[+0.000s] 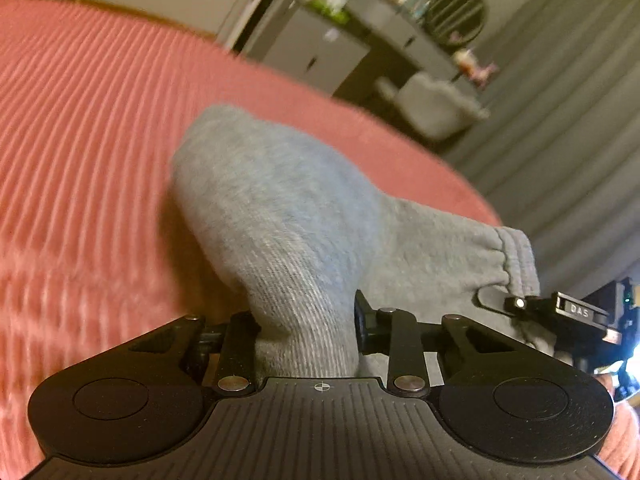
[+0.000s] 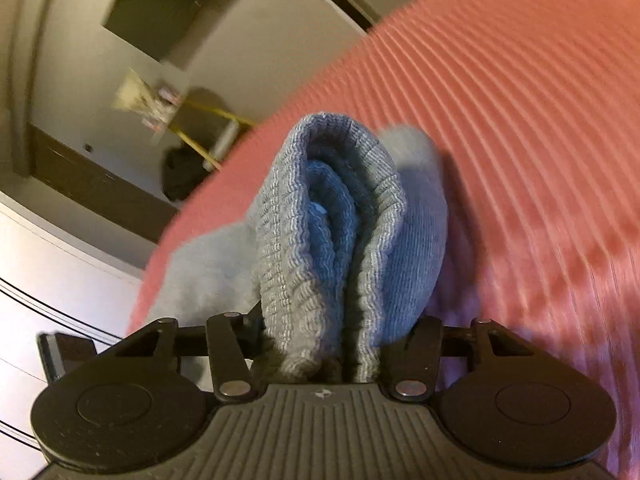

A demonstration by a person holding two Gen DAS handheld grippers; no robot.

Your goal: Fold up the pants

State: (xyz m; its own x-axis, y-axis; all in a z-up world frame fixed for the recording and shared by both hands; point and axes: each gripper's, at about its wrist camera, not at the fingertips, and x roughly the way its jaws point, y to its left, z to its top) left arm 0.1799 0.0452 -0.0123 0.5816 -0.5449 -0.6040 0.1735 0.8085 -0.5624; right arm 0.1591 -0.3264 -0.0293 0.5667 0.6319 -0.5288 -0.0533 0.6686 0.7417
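Left wrist view: left gripper [image 1: 306, 334] clamped on bunch of grey pants [image 1: 288, 208] at lower centre, cloth lifted off pink ribbed bedcover [image 1: 88, 128]; right gripper [image 1: 532, 304] at right edge pinching waistband; cabinet [image 1: 320, 48] upper centre, curtain [image 1: 568, 128] right

Right wrist view: right gripper [image 2: 332, 344] closed on doubled ribbed waistband [image 2: 332, 208], centre; bedcover right, wall upper left

Fold just begun, laying flat remains

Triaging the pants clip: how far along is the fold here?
Done: both claws have a grip. The left claw pinches plain grey fabric of the pants; the right claw pinches the bunched ribbed band. In hand: the cloth is raised off the pink bedspread. Left: no flat, finished fold visible yet.
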